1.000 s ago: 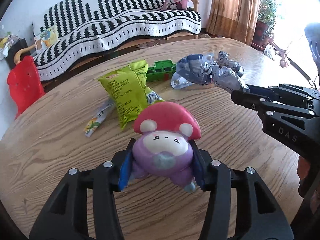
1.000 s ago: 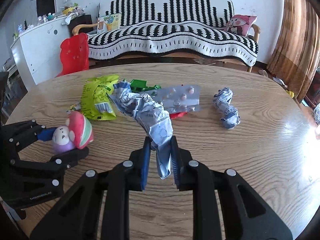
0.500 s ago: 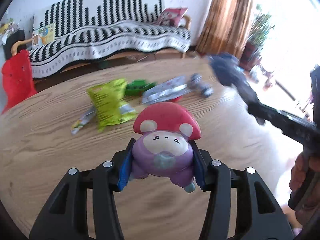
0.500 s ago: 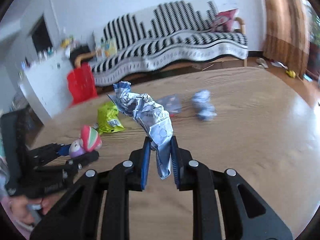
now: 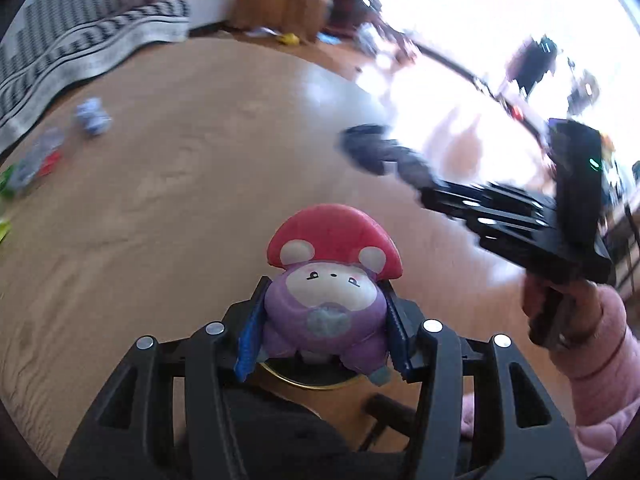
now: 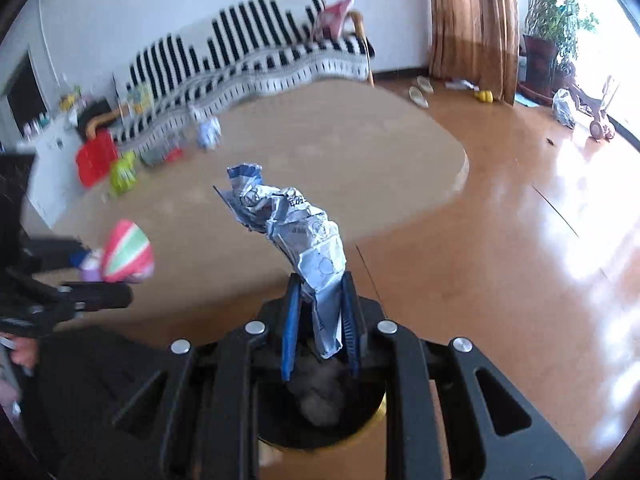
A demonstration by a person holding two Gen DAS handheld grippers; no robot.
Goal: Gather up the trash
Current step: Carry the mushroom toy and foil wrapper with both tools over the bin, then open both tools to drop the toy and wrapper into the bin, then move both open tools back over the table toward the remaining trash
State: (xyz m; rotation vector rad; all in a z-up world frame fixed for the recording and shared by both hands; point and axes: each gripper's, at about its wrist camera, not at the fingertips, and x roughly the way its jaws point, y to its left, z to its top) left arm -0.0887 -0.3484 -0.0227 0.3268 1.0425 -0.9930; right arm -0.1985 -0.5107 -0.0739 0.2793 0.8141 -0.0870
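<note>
My left gripper [image 5: 324, 332] is shut on a mushroom toy [image 5: 328, 280] with a red cap and purple body, held above the near table edge. It also shows in the right wrist view [image 6: 124, 258]. My right gripper [image 6: 320, 328] is shut on a crumpled blue-and-white wrapper [image 6: 296, 232], held over a dark round bin with a gold rim [image 6: 376, 412]. The bin's rim shows under the toy in the left wrist view [image 5: 308, 382]. A crumpled blue ball [image 5: 93, 117], a blister pack [image 6: 154, 156] and a green snack bag [image 6: 123, 172] lie far back on the wooden table [image 5: 180, 184].
A striped sofa [image 6: 248, 60] stands behind the table, with a red chair [image 6: 94, 158] at its left. Shiny wooden floor [image 6: 540, 240] spreads to the right, with curtains [image 6: 472, 28] and plants beyond.
Both grippers have swung back and right from the trash pile to the table's near edge, over the bin. Each still holds its item.
</note>
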